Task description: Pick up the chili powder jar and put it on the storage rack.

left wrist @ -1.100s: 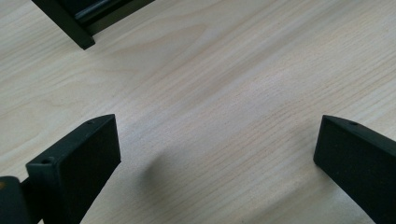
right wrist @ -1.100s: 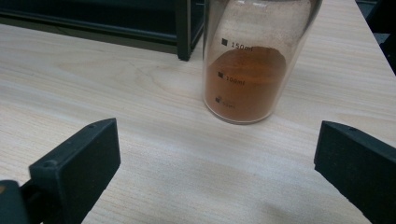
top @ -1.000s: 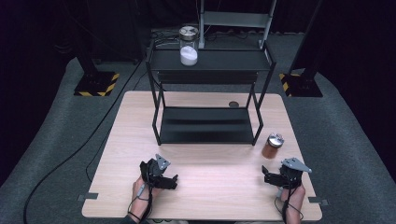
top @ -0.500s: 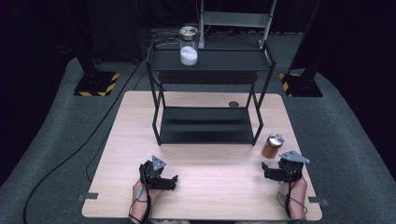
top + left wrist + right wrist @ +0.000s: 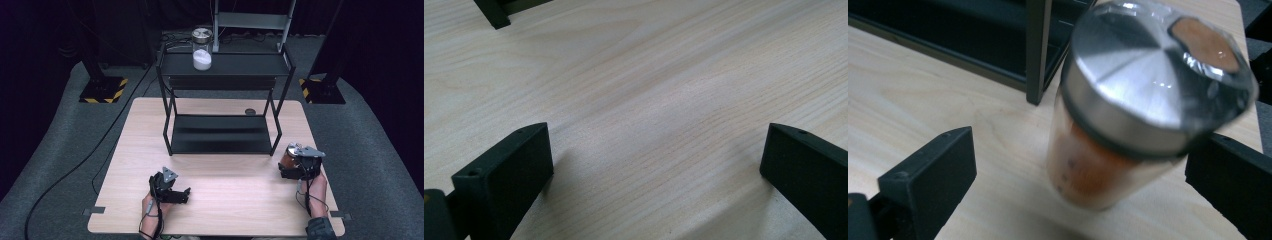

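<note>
A glass jar (image 5: 1128,125) with orange-brown contents and a silver lid stands on the wooden table (image 5: 235,190) by the rack's front right leg. My right gripper (image 5: 1080,150) is open. Its jaws stand on either side of the jar, which sits close to the right jaw. In the high view the jar (image 5: 287,157) is partly covered by the right gripper (image 5: 290,169). My left gripper (image 5: 183,194) rests low at the near left of the table. It is open over bare wood (image 5: 664,100), with nothing between its jaws.
A black two-level rack (image 5: 222,135) stands at the middle back of the table. A glass jar of white powder (image 5: 202,50) sits on its top shelf. A small dark disc (image 5: 250,111) lies on the table behind the rack. Dark carpet surrounds the table.
My right gripper has moved forward to the orange-brown jar, which now stands between its jaws. The left gripper has hardly moved.
</note>
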### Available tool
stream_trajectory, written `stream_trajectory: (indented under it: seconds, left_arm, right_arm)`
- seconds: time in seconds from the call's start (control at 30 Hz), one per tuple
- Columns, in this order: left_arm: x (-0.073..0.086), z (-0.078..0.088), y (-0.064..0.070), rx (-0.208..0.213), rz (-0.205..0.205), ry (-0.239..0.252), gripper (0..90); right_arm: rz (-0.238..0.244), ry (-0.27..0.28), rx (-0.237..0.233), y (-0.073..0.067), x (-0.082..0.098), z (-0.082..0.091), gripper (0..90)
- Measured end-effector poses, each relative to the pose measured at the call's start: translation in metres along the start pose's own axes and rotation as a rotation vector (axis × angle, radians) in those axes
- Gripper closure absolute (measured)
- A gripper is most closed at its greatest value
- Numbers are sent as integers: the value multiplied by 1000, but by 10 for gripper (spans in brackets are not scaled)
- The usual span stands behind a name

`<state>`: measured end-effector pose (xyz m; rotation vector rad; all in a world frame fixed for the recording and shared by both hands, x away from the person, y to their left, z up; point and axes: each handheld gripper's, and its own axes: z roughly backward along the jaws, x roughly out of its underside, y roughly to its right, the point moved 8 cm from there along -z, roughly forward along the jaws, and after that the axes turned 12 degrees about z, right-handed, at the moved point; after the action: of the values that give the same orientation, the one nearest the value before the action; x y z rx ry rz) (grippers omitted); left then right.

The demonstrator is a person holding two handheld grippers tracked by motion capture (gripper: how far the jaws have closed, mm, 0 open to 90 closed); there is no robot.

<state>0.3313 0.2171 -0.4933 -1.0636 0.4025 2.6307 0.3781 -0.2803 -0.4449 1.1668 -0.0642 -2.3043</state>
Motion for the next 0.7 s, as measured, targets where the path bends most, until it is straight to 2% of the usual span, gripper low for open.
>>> stream_trajectory:
  seconds: [0.23, 0.47, 0.7]
  left_arm:
    - [0, 0, 0, 2, 2, -1, 0]
    - [0, 0, 0, 2, 2, -1, 0]
    - [0, 0, 0, 3, 2, -2, 0]
  right_arm:
    - [-14, -47, -10, 9, -7, -18, 0]
    - [-12, -60, -10, 12, -8, -27, 0]
    - [-46, -41, -33, 17, -5, -28, 242]
